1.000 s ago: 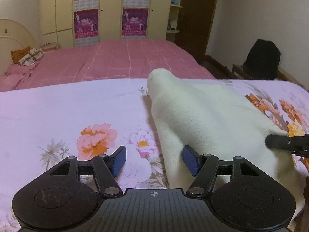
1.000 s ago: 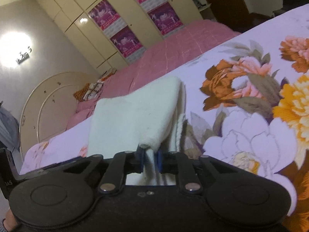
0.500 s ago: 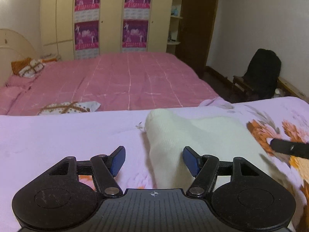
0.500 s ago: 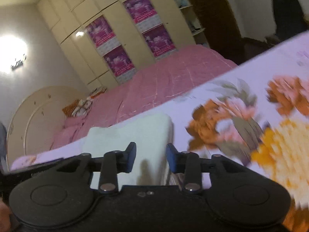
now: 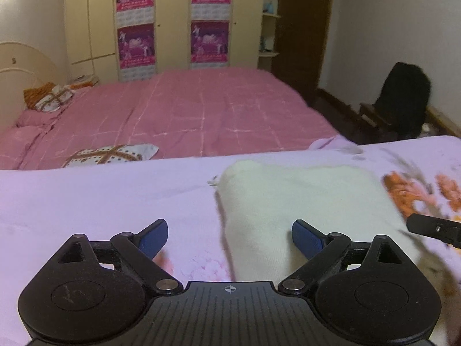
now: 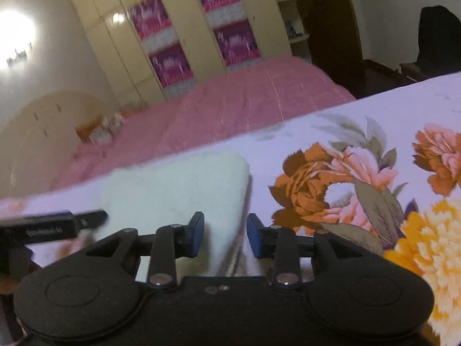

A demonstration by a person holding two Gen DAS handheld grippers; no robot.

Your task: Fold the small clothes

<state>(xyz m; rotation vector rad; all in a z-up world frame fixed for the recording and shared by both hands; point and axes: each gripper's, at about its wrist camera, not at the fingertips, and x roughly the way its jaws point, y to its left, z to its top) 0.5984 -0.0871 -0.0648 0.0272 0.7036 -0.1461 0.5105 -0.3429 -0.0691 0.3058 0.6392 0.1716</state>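
Observation:
A cream-white knitted garment [image 5: 302,201] lies folded on the floral sheet [image 5: 86,201]. My left gripper [image 5: 229,238] is open and empty, with the garment's near left edge between its blue pads. The garment also shows in the right wrist view [image 6: 178,190]. My right gripper [image 6: 225,235] is open and empty over the garment's near right edge. Its tip shows in the left wrist view [image 5: 432,229]. The left gripper's finger shows in the right wrist view [image 6: 57,225].
A pink checked bed [image 5: 187,115] lies beyond the floral sheet, with a patterned cloth [image 5: 109,154] on its near edge. Wardrobes with posters [image 5: 173,23] stand at the back. A chair with a black bag [image 5: 403,106] stands at the right.
My right gripper has let go of the garment's edge and opened. Both grippers have tilted up and drawn back. The garment now lies flat on the sheet.

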